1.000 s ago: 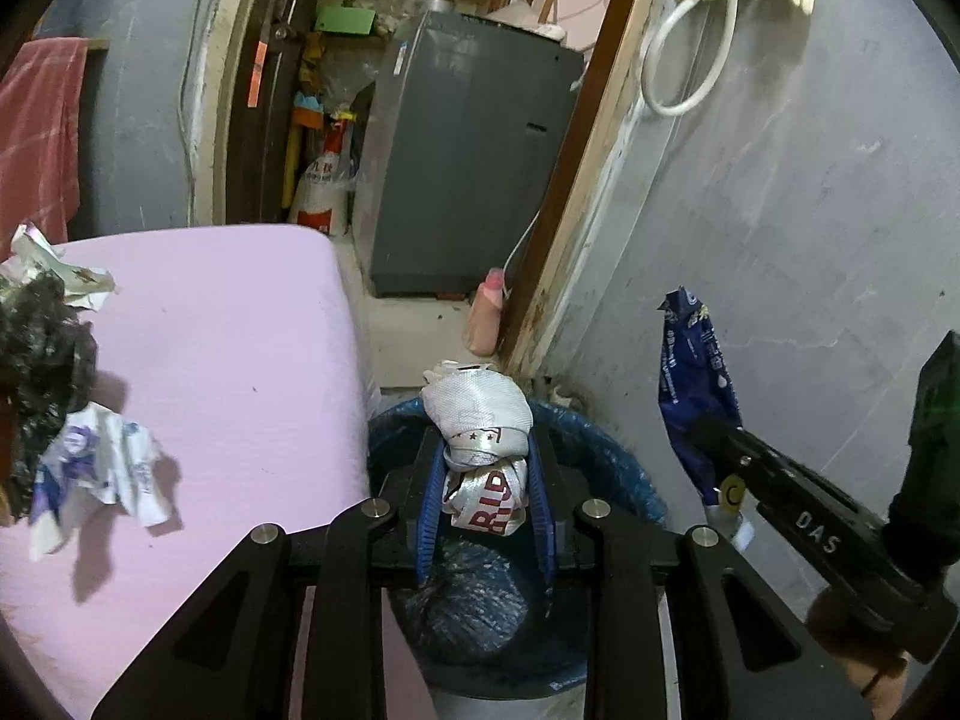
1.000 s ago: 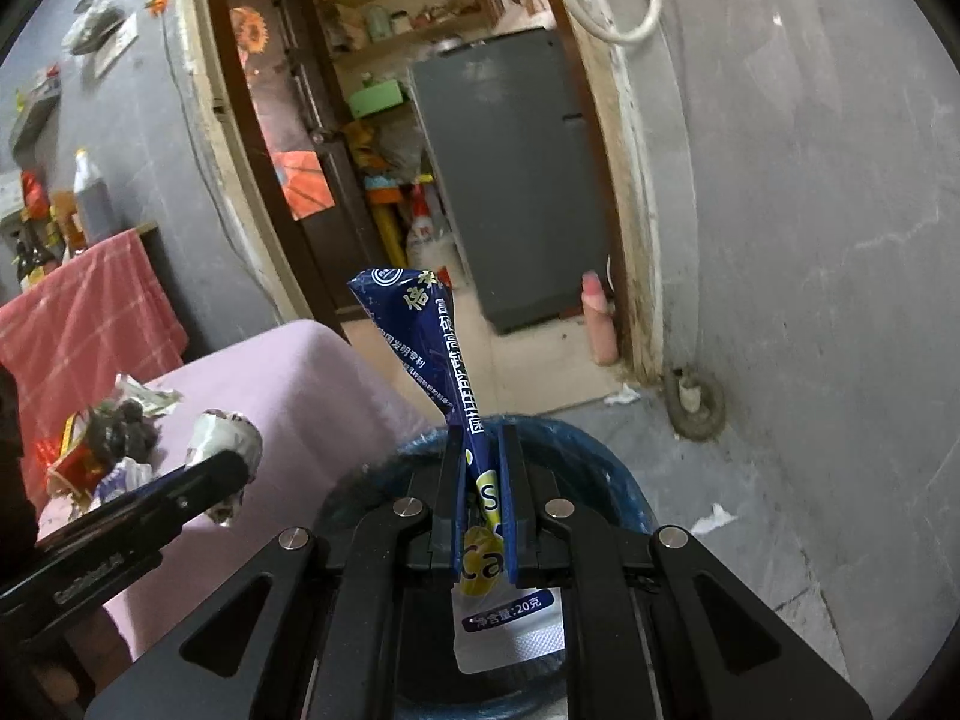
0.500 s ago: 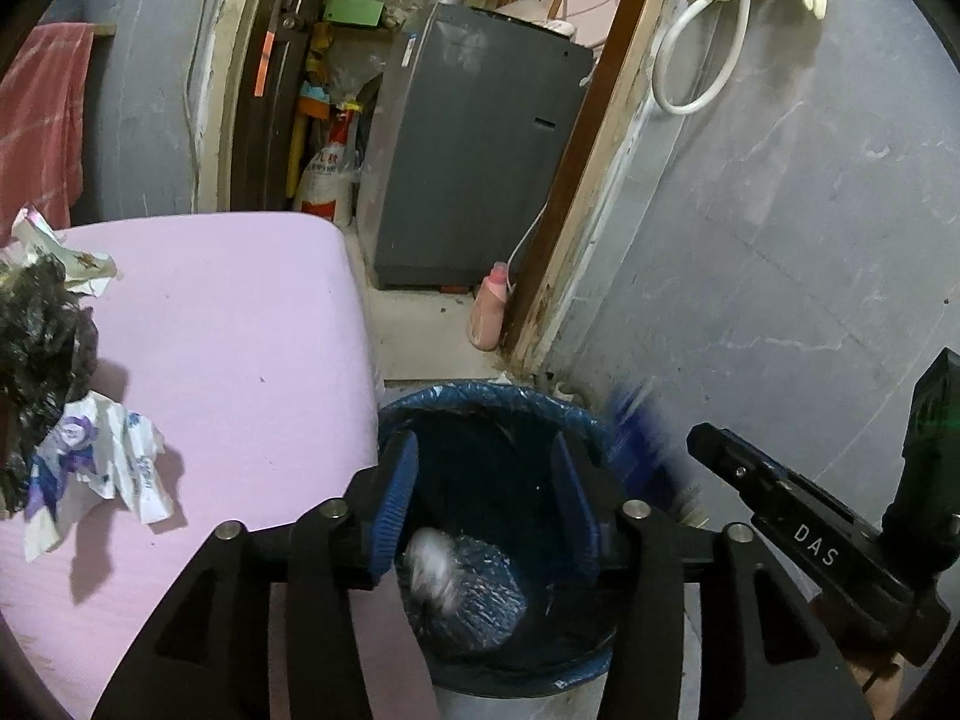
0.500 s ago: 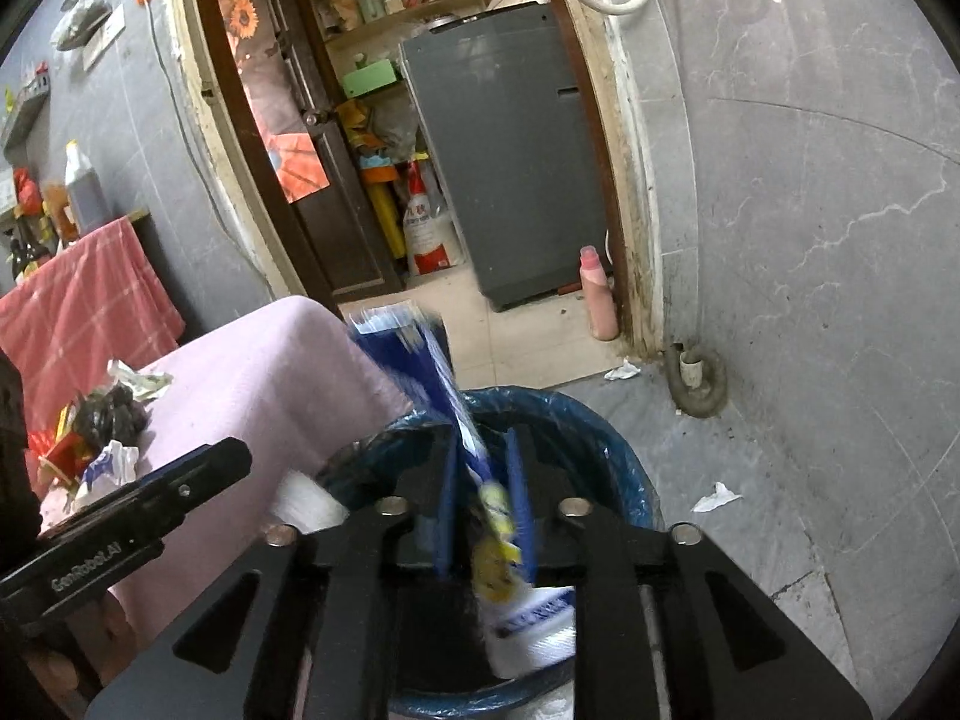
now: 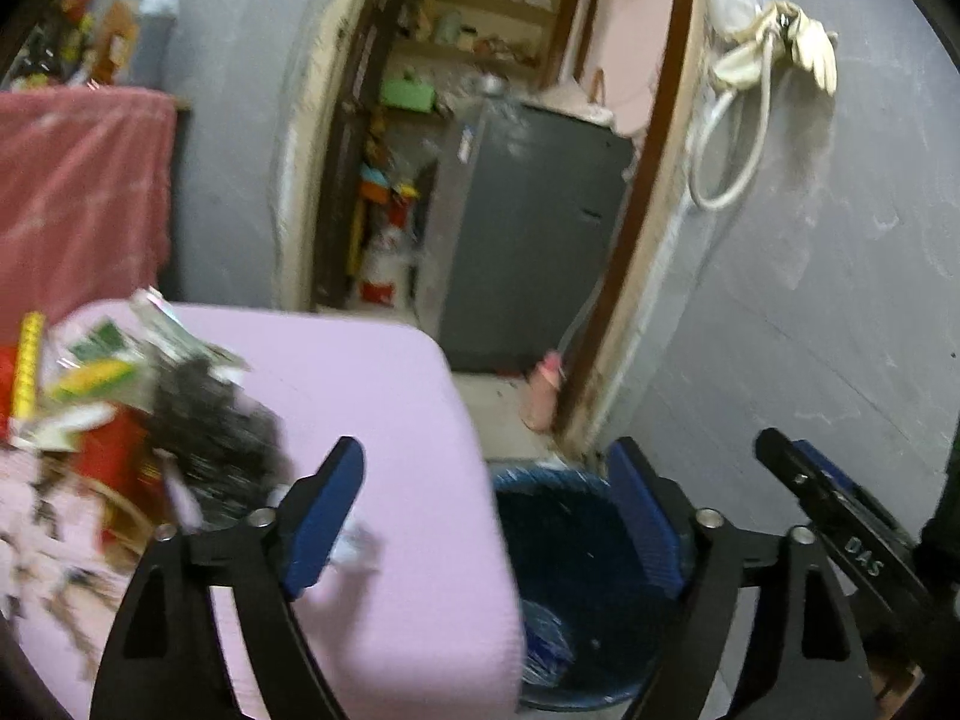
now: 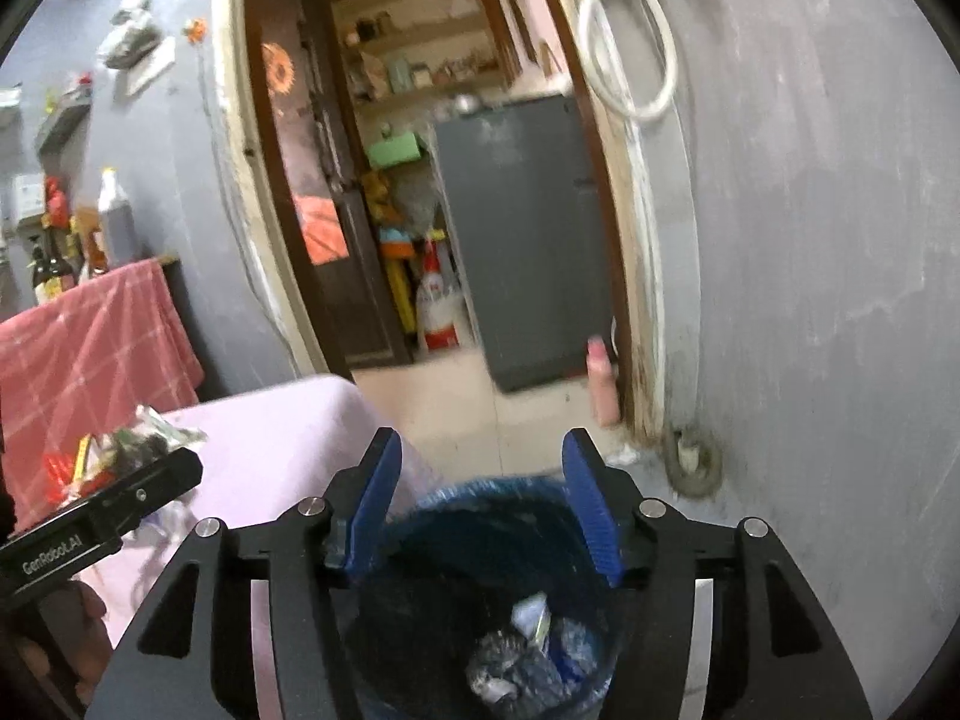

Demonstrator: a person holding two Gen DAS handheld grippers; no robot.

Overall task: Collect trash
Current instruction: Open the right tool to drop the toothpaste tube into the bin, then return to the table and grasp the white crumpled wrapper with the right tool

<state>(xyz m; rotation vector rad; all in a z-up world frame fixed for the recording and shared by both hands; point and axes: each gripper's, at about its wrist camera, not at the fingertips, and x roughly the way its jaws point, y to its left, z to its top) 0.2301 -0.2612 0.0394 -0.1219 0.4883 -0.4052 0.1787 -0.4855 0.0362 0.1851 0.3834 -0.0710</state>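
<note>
A bin lined with a blue bag (image 6: 480,504) stands on the floor beside the pink table; it also shows in the left wrist view (image 5: 570,540). Crumpled wrappers (image 6: 528,654) lie at its bottom. My right gripper (image 6: 480,498) is open and empty right above the bin. My left gripper (image 5: 486,516) is open and empty over the table's corner and the bin's left rim. A pile of trash (image 5: 138,408) with black, red and green wrappers lies on the pink table (image 5: 384,420) to the left; the pile also shows in the right wrist view (image 6: 120,450).
A grey wall (image 6: 810,300) rises close on the right. A doorway with a grey cabinet (image 6: 522,228) and a pink bottle (image 6: 600,378) lies ahead. A red checked cloth (image 6: 78,336) hangs at the left. A white hose (image 5: 732,138) hangs on the wall.
Both grippers opened and dropped their trash into the bin: the left its white wad, the right its blue wrapper. The left gripper has swung left toward the table.
</note>
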